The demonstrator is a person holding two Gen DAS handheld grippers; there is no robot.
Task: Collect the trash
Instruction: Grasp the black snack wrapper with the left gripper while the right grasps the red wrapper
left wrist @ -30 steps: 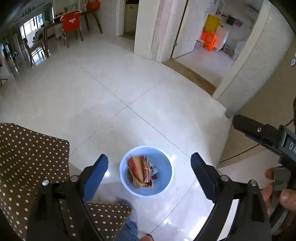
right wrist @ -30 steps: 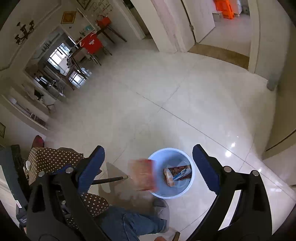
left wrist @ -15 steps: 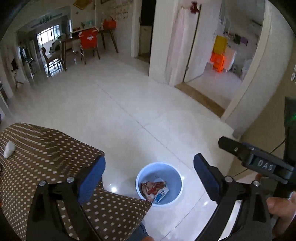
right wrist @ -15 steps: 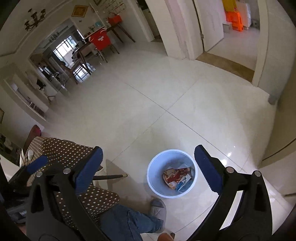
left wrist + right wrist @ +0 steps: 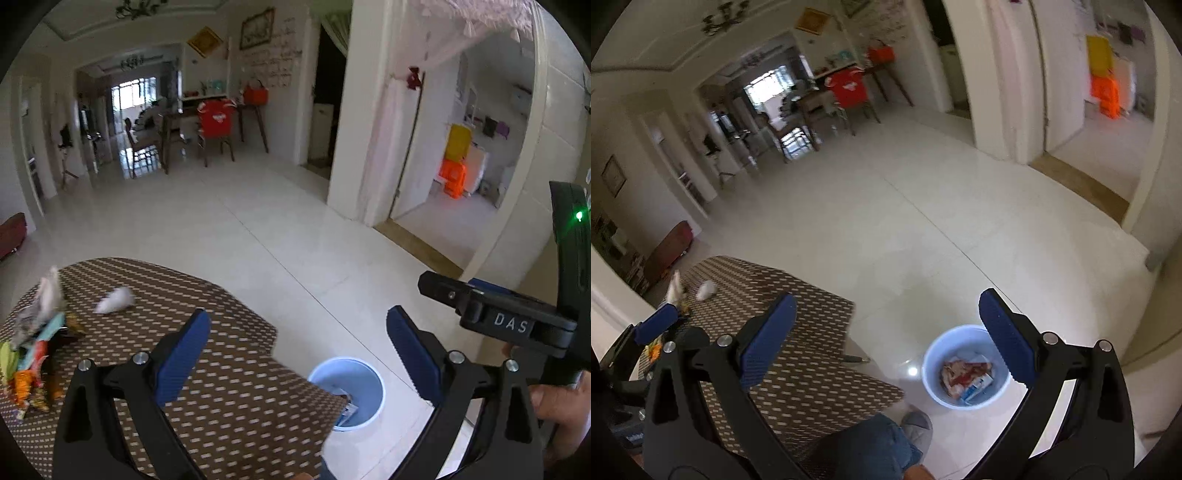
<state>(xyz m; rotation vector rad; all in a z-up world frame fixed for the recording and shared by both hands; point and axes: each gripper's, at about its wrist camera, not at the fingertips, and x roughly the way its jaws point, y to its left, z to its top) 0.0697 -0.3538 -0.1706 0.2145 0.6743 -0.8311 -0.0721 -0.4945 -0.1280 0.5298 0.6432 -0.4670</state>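
Note:
A light blue bin (image 5: 966, 365) stands on the floor beside the table, with red and blue wrappers (image 5: 967, 374) inside; it also shows in the left wrist view (image 5: 351, 387), partly hidden by the table edge. Colourful wrappers (image 5: 29, 354) and white crumpled tissues (image 5: 112, 300) lie at the table's far left. My left gripper (image 5: 299, 354) is open and empty above the brown dotted tablecloth (image 5: 221, 387). My right gripper (image 5: 886, 339) is open and empty, high above the table edge and the bin. The right gripper's body (image 5: 517, 325) shows at the right of the left wrist view.
The person's knee and grey slipper (image 5: 916, 424) are by the bin. A white tiled floor (image 5: 923, 221) stretches ahead. A dining table with red-covered chairs (image 5: 216, 122) stands far back. A doorway (image 5: 461, 177) opens on the right.
Both grippers have lifted and tilted up, away from over the bin toward the table. A wrapper that was falling from the right gripper now lies in the bin.

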